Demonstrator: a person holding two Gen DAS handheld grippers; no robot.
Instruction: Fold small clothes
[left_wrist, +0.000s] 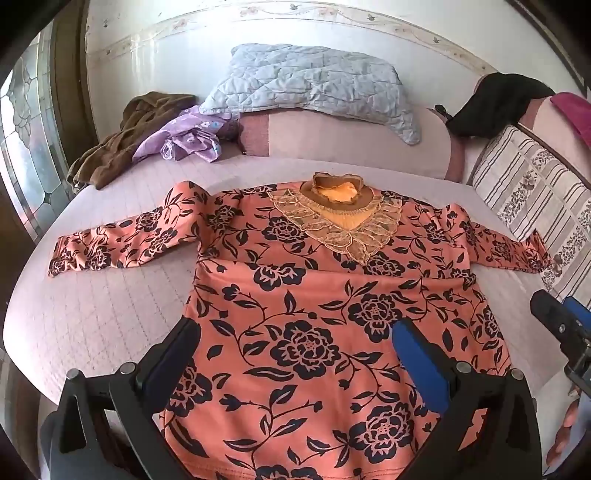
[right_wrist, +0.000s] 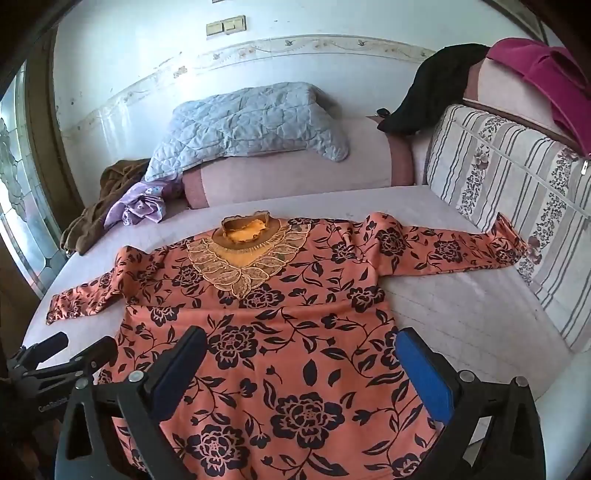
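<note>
Item: orange long-sleeved floral knit top (left_wrist: 314, 295), spread flat mid-bed (left_wrist: 110, 314), collar at 12 o'clock. Left tool (left_wrist: 291, 336) and right tool (right_wrist: 303, 347): spread wide, empty. Hem corners are best pinched evenly.

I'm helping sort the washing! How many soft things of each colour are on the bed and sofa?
Orange flowered: 1, the top
Brown: 1, the garment
Purple: 1, the cloth
Pale blue: 1, the quilt
Black: 1, the garment
Pink: 1, the cloth
Total: 6
</note>
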